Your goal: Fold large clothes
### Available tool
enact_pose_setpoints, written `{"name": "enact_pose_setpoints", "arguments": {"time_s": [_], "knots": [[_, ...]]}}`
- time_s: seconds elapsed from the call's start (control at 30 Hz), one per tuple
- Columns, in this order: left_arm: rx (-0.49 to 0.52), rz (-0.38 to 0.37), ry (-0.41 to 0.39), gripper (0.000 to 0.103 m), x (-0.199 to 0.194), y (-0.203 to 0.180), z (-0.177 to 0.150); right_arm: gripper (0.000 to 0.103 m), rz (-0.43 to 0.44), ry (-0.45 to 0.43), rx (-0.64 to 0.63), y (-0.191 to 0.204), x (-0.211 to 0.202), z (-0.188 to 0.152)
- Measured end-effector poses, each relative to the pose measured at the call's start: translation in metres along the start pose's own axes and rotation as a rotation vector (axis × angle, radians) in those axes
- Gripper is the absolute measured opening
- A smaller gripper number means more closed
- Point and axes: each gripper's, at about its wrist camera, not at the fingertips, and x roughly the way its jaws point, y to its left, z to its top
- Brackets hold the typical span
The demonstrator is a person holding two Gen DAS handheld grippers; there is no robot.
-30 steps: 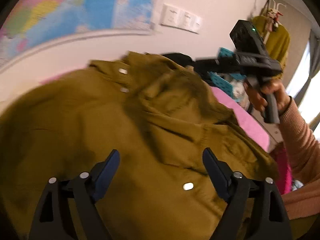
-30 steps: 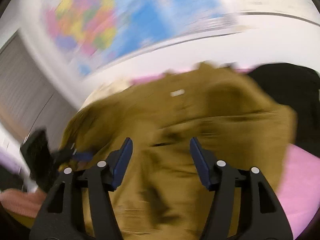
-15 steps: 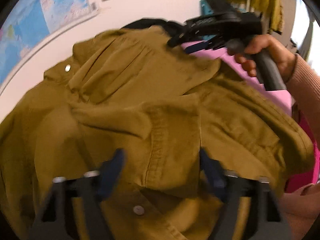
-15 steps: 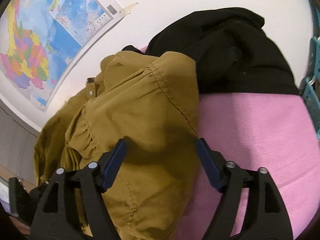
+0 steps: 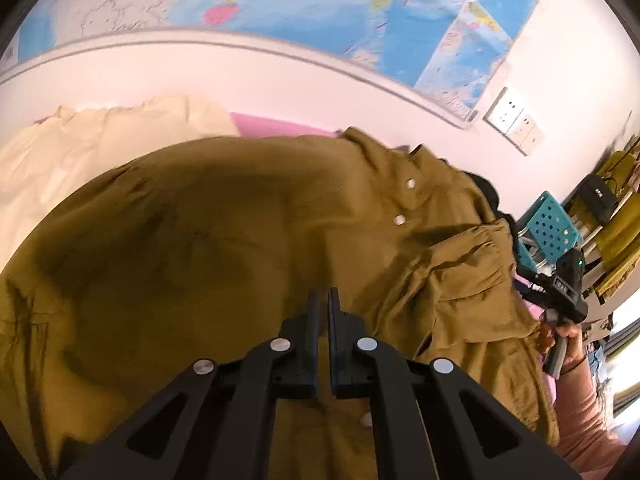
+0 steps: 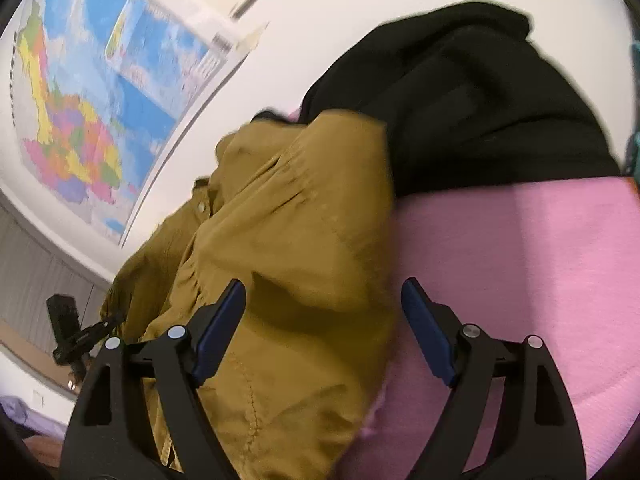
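Observation:
An olive-brown button shirt [image 5: 224,240] lies spread on the pink surface [image 6: 520,264], with its folded sleeve at the right [image 5: 464,276]. My left gripper [image 5: 323,304] is shut just above the shirt's front; no cloth shows between its fingers. My right gripper [image 6: 324,312] is open, its fingers either side of the shirt's gathered sleeve edge [image 6: 304,240]. The right gripper also shows at the right edge of the left wrist view [image 5: 560,288], and the left gripper at the left of the right wrist view [image 6: 72,336].
A black garment [image 6: 480,96] lies behind the shirt by the wall. A cream garment [image 5: 92,148] lies at the far left. A world map [image 5: 320,12] and wall sockets [image 5: 514,120] are on the wall. A teal perforated basket [image 5: 550,232] and hanging clothes stand at the right.
My left gripper has shut and swung left over the shirt's body. My right gripper stays open and has drawn nearer to the sleeve edge.

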Motion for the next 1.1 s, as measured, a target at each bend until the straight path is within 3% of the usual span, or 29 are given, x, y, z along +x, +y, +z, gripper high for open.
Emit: {"name": "enact_pose_setpoints", "arguments": {"time_s": [0.1, 0.13, 0.23, 0.33, 0.37, 0.4, 0.43, 0.53, 0.67, 0.77, 0.8, 0.87, 0.93, 1.03, 1.1], "knots": [[0.054, -0.073, 0.015, 0.066, -0.003, -0.009, -0.012, 0.08, -0.002, 0.013, -0.025, 0.007, 0.01, 0.0], [0.084, -0.083, 0.012, 0.073, -0.003, -0.015, -0.017, 0.08, 0.004, 0.015, -0.024, 0.008, 0.011, 0.0], [0.207, -0.082, 0.076, 0.076, 0.008, -0.038, -0.033, 0.08, 0.017, 0.016, -0.014, 0.007, 0.01, 0.001], [0.277, -0.035, 0.15, 0.075, 0.032, -0.053, -0.047, 0.08, 0.013, 0.015, -0.023, 0.009, 0.011, -0.001], [0.292, -0.01, 0.163, 0.069, 0.04, -0.055, -0.05, 0.08, 0.013, 0.014, -0.024, 0.009, 0.011, -0.001], [0.305, 0.024, 0.176, 0.046, 0.048, -0.057, -0.051, 0.08, 0.013, 0.014, -0.024, 0.009, 0.011, -0.001], [0.314, 0.052, 0.182, 0.03, 0.052, -0.059, -0.049, 0.08, 0.016, 0.015, -0.023, 0.009, 0.011, -0.001], [0.258, 0.107, 0.081, 0.01, 0.041, -0.049, -0.027, 0.08, 0.058, -0.002, -0.018, 0.009, 0.005, 0.001], [0.173, 0.147, -0.004, 0.01, 0.025, -0.026, 0.004, 0.08, 0.092, -0.027, -0.008, 0.008, 0.001, 0.005], [0.183, 0.163, 0.006, 0.01, 0.032, -0.02, 0.011, 0.078, 0.083, 0.018, -0.023, 0.012, 0.014, 0.005], [0.198, 0.173, 0.02, 0.01, 0.038, -0.02, 0.01, 0.072, 0.078, 0.052, -0.032, 0.015, 0.023, 0.004], [0.226, 0.213, 0.037, 0.012, 0.046, -0.023, 0.008, 0.031, 0.016, 0.075, -0.071, 0.022, 0.031, 0.002], [0.247, 0.247, 0.041, 0.014, 0.052, -0.025, 0.008, 0.011, -0.033, 0.065, -0.119, 0.028, 0.029, 0.003], [0.241, 0.26, 0.058, 0.023, 0.058, -0.027, 0.011, 0.009, -0.074, 0.012, -0.122, 0.028, 0.012, 0.007], [0.264, 0.267, 0.072, 0.029, 0.067, -0.032, 0.009, 0.01, -0.139, 0.037, -0.121, 0.025, 0.015, 0.007]]}}
